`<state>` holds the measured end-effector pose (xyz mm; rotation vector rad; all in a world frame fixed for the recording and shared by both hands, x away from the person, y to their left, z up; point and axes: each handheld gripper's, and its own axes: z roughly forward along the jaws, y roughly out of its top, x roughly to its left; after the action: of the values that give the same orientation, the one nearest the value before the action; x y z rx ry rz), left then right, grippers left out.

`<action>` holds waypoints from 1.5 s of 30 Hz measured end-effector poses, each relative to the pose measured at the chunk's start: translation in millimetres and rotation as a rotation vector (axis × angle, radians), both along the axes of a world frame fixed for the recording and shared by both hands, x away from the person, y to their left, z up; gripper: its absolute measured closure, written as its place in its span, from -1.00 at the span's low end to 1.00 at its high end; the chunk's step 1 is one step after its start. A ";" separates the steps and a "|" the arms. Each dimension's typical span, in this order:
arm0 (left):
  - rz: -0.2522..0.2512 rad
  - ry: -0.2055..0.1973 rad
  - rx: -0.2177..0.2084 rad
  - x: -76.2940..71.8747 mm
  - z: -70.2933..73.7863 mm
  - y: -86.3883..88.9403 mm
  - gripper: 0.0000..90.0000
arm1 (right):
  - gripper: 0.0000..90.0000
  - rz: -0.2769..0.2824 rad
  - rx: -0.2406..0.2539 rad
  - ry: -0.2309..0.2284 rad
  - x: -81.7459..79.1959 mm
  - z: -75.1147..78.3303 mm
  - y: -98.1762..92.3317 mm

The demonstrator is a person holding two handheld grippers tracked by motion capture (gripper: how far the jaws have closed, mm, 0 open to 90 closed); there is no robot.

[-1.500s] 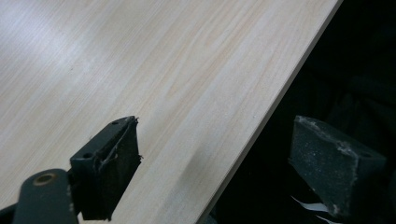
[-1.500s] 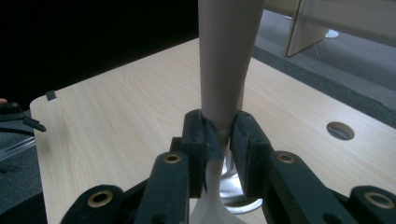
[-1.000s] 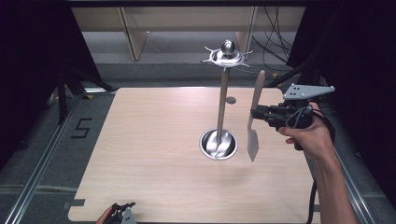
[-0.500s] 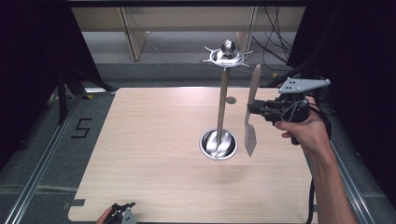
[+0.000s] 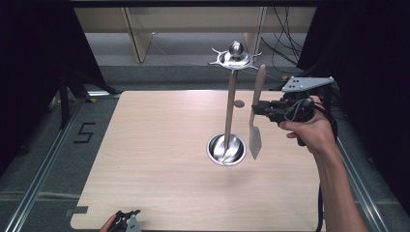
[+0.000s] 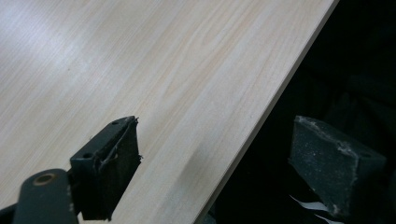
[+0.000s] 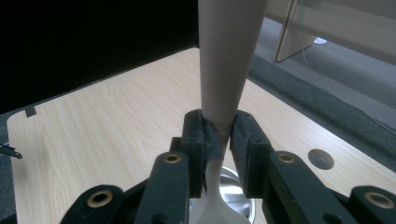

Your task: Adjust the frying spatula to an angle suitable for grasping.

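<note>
The table [image 5: 159, 159] carries a steel utensil stand [image 5: 231, 104], its pole rising from a round base to a hooked crown, just beyond the right gripper [image 5: 257, 109]. Its jaws are pressed on the neck of a spatula [image 5: 255, 116], held upright with the blade hanging below the jaws and the handle above them, apparently so that the handle's end can meet a hook on the crown; whether it has a hanging hole is unclear. The left gripper [image 6: 212, 154] idles over the table's near edge, jaws spread, nothing between them.
</note>
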<state>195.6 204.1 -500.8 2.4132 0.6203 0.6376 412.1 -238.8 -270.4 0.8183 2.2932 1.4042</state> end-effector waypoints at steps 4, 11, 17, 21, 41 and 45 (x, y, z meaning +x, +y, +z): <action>0.000 0.001 0.000 -0.1 -0.2 0.1 -0.66 | 0.70 0.009 -0.019 0.017 2.7 0.5 0.2; -0.001 0.001 -0.002 -0.3 0.1 -0.1 -0.66 | 0.70 0.010 -0.022 0.002 6.3 0.0 7.0; -0.002 0.000 -0.001 -0.3 0.2 -0.1 -0.66 | 0.70 0.007 -0.033 0.010 9.7 -0.4 10.4; -0.002 0.000 -0.001 -0.5 0.2 -0.2 -0.66 | 0.70 0.033 -0.042 0.017 13.0 0.5 11.5; 0.000 -0.005 0.005 -0.5 -0.9 -1.3 -0.66 | 0.69 0.070 -0.039 0.029 18.4 0.1 12.3; -0.004 0.003 -0.001 -0.8 -1.1 -1.6 -0.66 | 0.68 0.057 -0.034 0.035 17.0 -0.7 9.0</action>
<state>194.7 202.5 -501.9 2.4138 0.6170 0.6318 429.1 -229.8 -271.1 0.7791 2.3770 1.3814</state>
